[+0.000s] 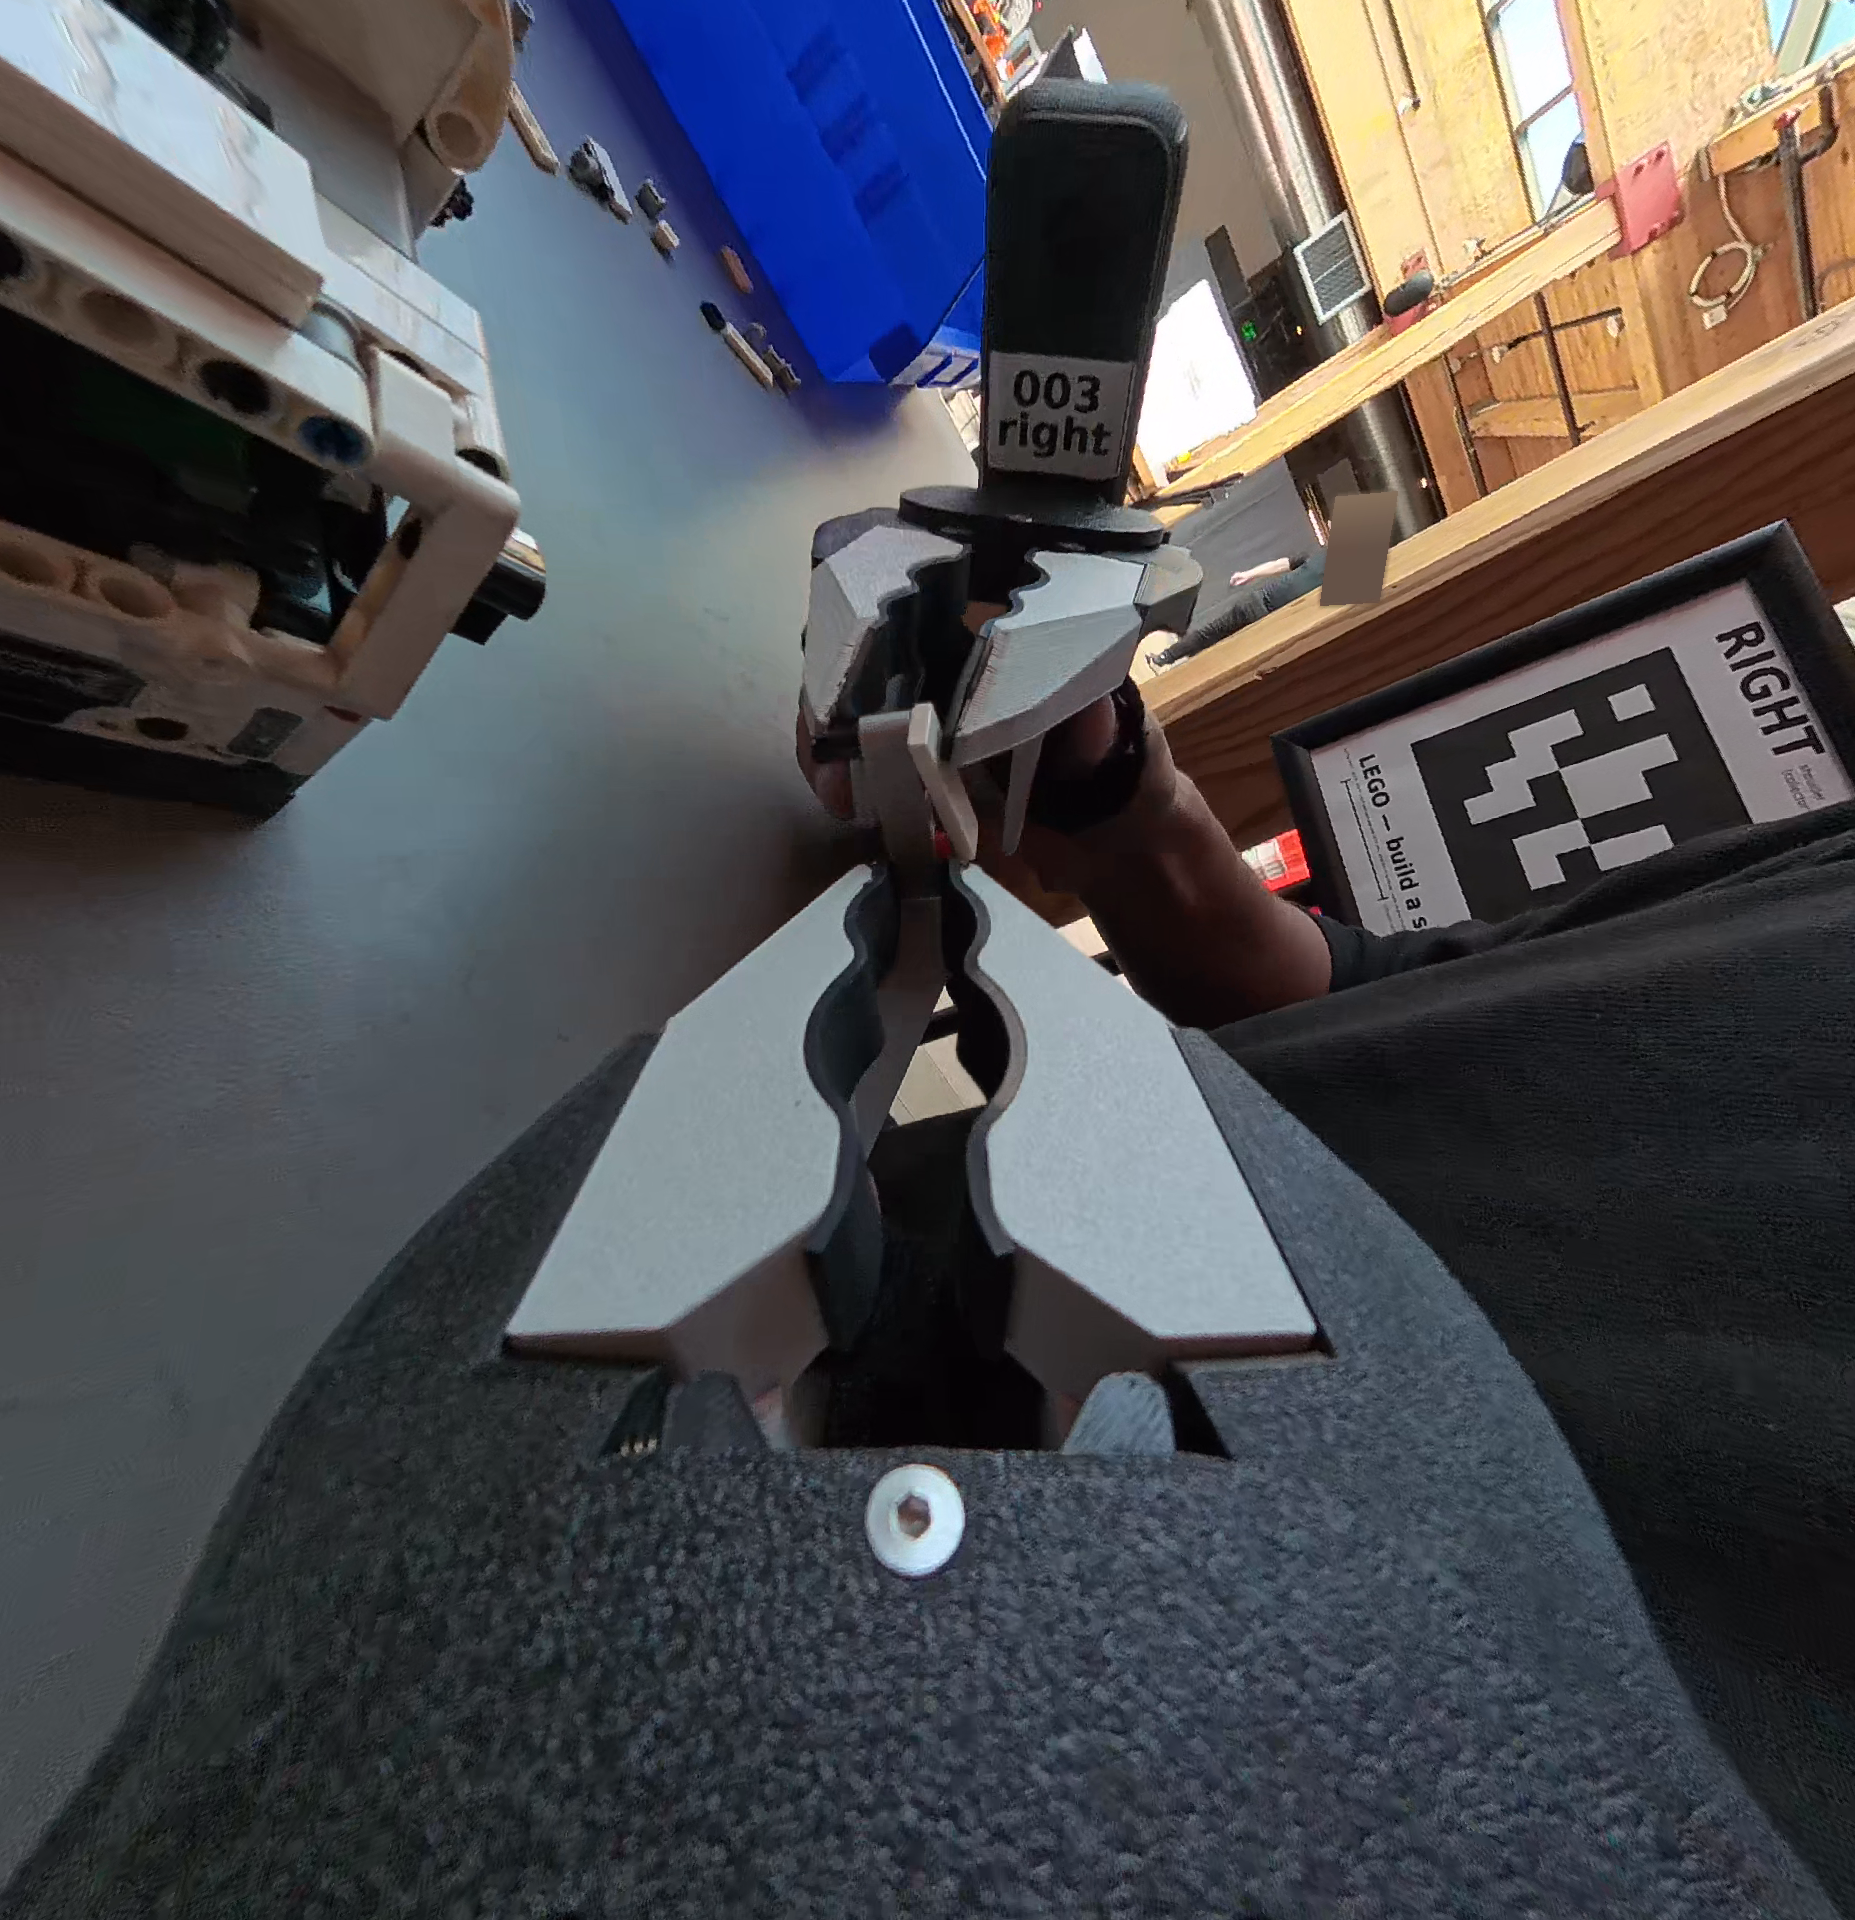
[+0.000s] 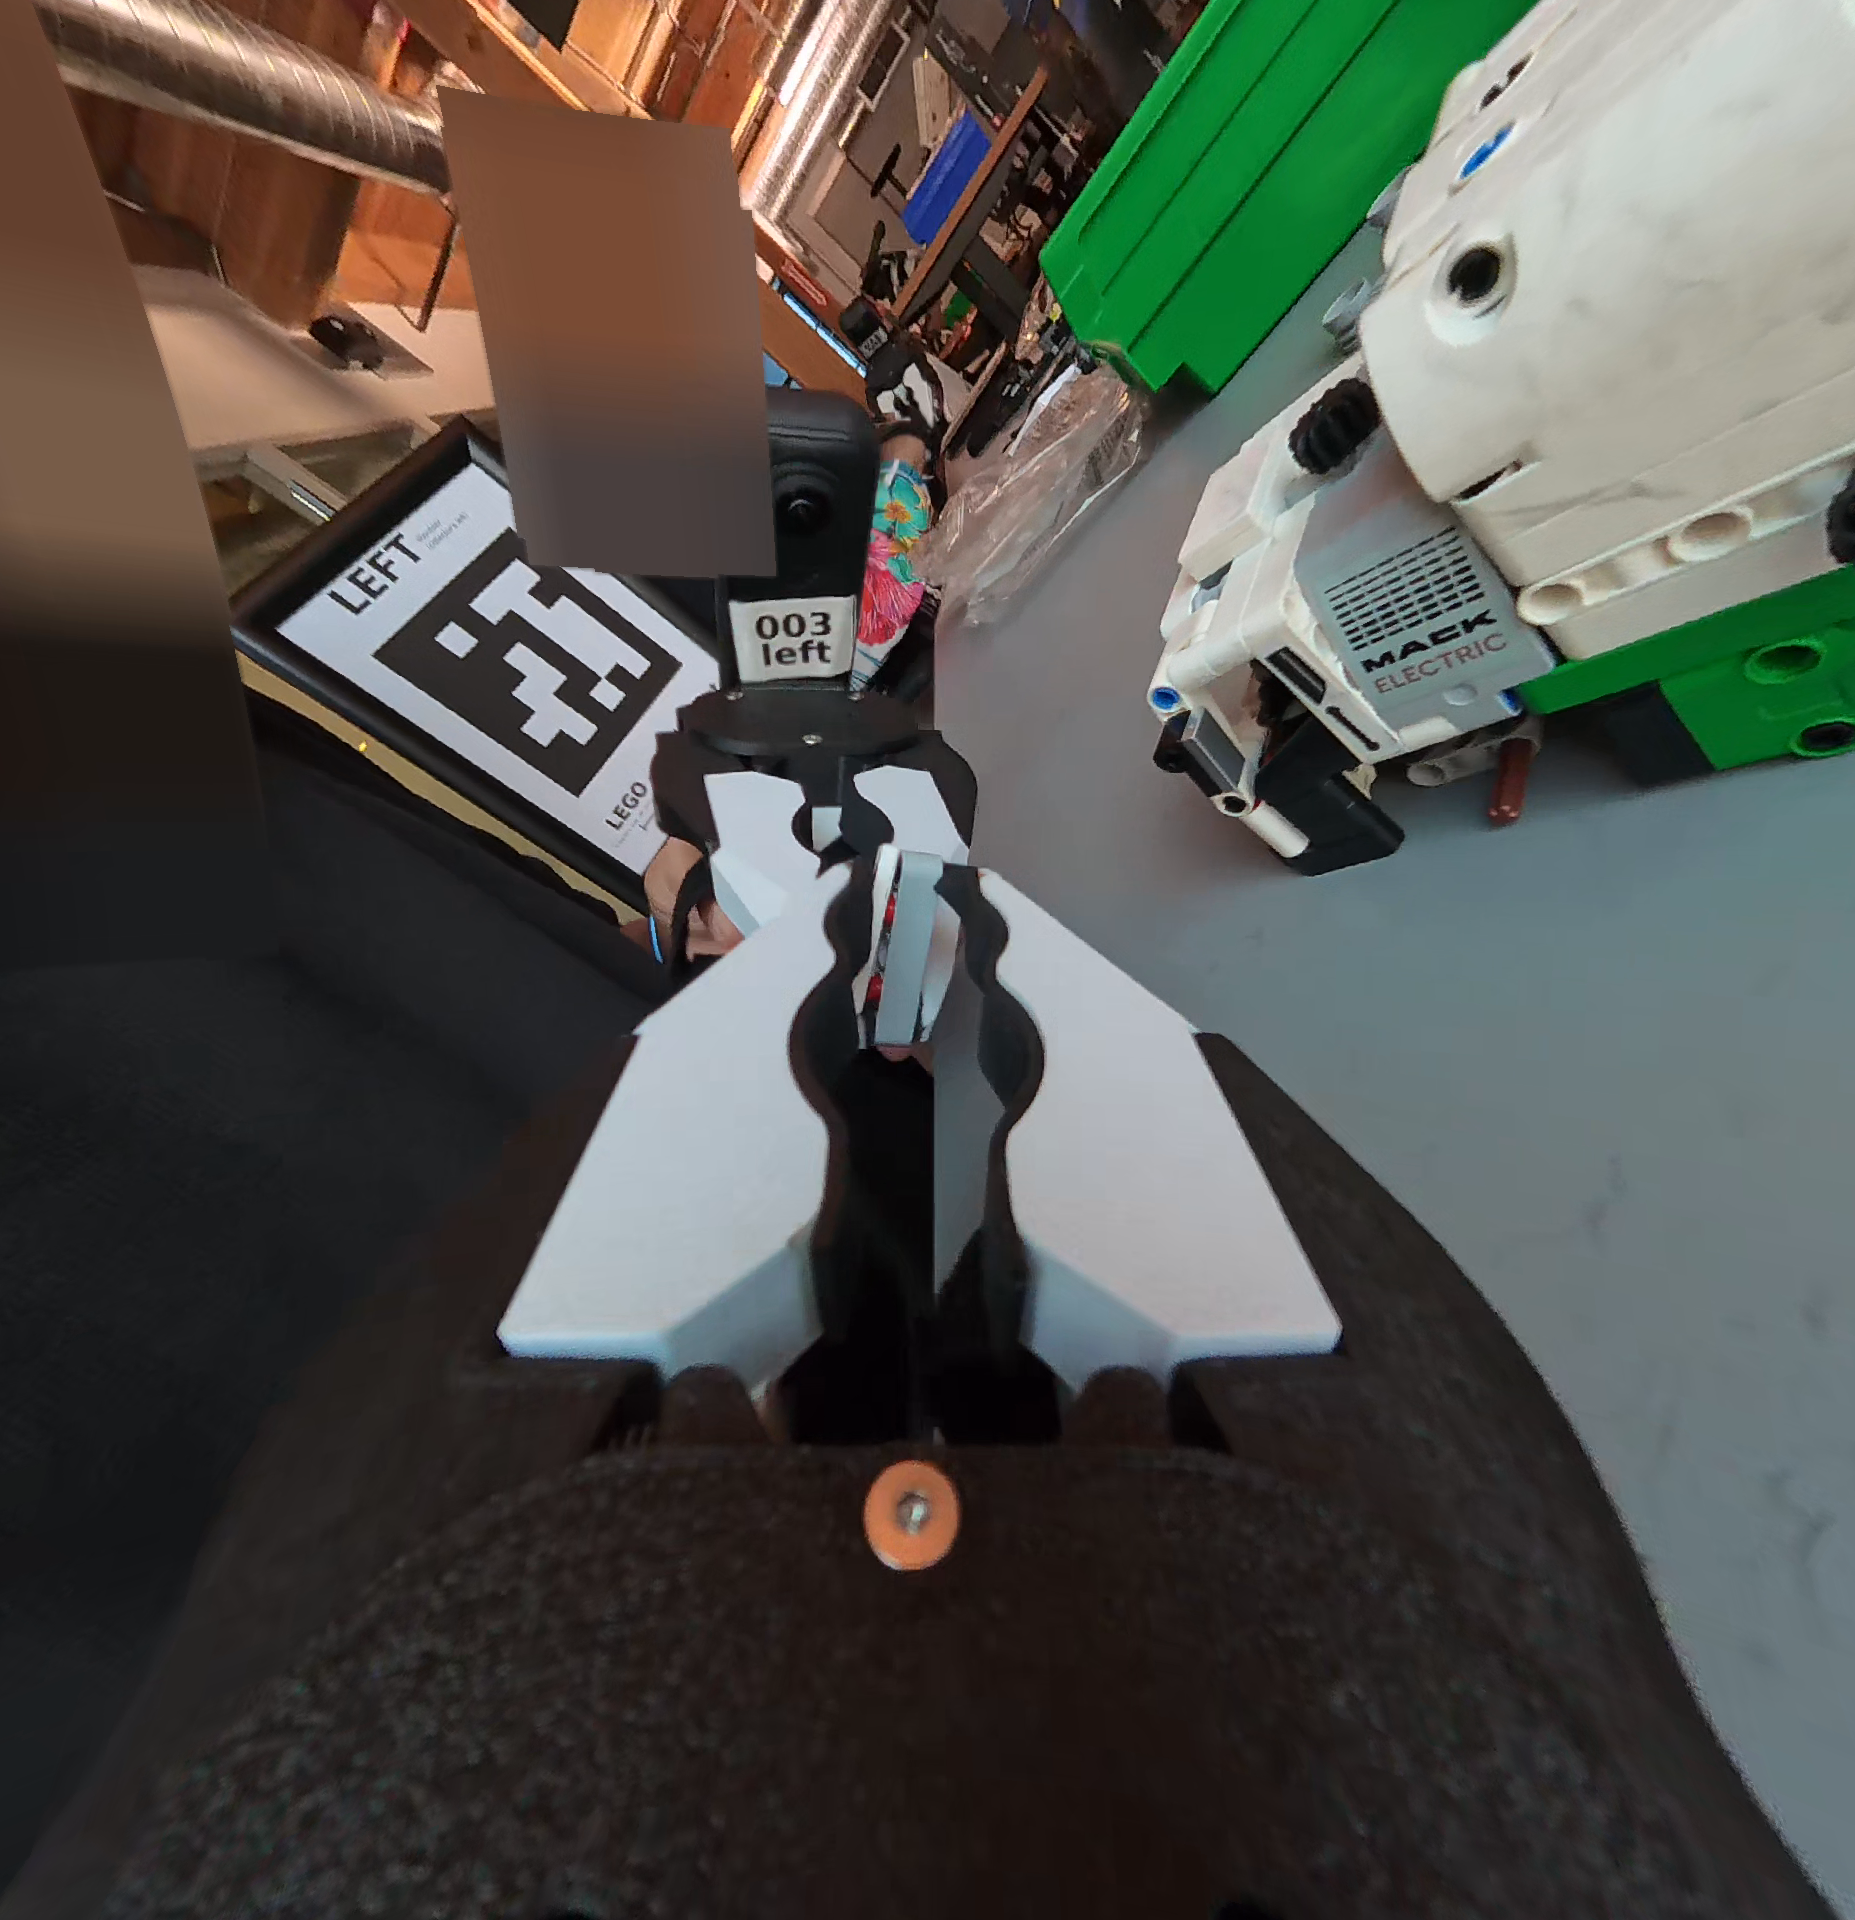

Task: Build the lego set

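Both grippers meet above the bench, left gripper [image 1: 918,883] and right gripper [image 2: 907,883], jaws clenched on one small grey-white lego piece [image 1: 918,774]. Contents of the blue bin [image 1: 829,177] and green bin [image 2: 1214,208] are hidden.

My left gripper's [image 1: 918,883] fingers hide the grey piece's [image 1: 907,831] lower end; truck model [image 1: 206,499] cut by frame edge.

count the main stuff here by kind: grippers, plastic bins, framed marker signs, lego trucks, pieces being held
grippers: 2, left gripper and right gripper
plastic bins: 2, blue bin and green bin
framed marker signs: 2, one in the left wrist view, one in the right wrist view
lego truck: 1
held lego piece: 1, clamped by both grippers
total: 8
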A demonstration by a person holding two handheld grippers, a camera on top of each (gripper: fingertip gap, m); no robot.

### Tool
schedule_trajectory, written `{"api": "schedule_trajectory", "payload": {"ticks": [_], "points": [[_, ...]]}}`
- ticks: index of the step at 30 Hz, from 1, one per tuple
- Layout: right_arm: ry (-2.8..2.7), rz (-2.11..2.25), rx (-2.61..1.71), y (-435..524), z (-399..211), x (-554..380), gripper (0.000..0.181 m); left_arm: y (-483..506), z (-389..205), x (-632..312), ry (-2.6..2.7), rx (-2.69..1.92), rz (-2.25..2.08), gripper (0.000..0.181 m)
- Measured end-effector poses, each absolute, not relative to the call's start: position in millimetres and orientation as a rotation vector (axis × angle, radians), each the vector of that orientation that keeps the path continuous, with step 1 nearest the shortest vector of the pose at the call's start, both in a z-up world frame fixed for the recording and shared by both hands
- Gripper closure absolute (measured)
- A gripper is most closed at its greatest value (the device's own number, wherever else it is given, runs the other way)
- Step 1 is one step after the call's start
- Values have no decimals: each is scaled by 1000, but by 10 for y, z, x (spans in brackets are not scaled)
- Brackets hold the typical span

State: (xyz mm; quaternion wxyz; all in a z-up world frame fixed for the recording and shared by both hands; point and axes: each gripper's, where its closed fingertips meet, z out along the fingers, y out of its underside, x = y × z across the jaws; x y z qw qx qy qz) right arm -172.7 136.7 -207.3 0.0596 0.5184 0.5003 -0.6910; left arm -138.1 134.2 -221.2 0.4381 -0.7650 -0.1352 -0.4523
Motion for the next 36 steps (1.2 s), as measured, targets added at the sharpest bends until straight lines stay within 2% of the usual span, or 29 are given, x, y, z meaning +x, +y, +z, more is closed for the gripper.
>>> {"api": "schedule_trajectory", "payload": {"ticks": [13, 36], "points": [[1232, -2213, 1609, 1374, -1955, -1747, 165, 1411, -2062, -1439, -453, -1738, -1114, 175], [1466, -2173, 1595, 1303, -1942, -1710, 169, 1363, -2040, -1514, -344, -1793, -1064, 171]]}}
